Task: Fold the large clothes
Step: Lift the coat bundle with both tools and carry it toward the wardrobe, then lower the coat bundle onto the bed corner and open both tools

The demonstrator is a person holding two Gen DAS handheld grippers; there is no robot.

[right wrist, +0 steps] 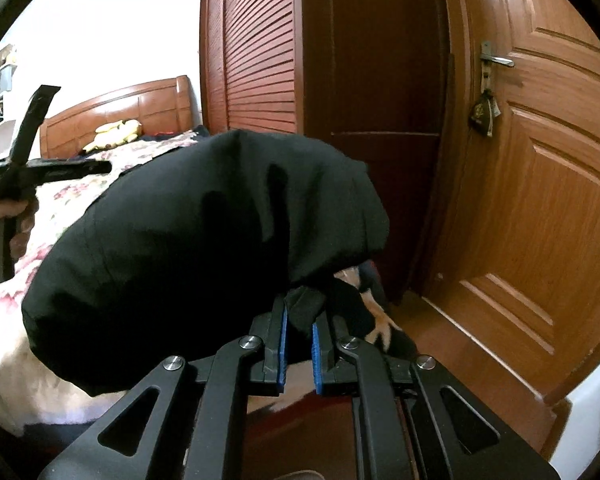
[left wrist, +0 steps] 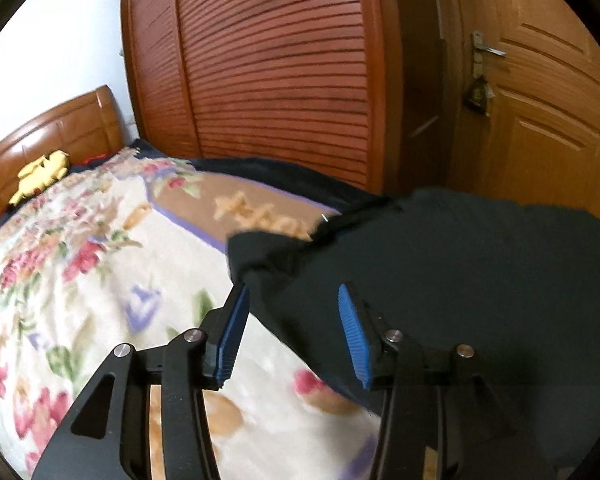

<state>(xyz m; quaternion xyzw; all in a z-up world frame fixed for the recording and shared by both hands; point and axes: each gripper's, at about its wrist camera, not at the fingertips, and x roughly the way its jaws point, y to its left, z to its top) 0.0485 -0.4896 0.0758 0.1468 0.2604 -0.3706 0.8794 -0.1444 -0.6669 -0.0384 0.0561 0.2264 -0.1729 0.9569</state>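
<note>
The right gripper pinches a corner of the black garment; the left gripper gapes, cloth between its jaws unpinched; that side may slump and bunch.

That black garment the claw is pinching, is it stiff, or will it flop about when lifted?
Probably floppy: the black garment sags in soft folds from the right claw pinching its bunched edge. It looks light, billowing rather than hanging taut. On the floral blanket it would likely drag, not slide.
</note>
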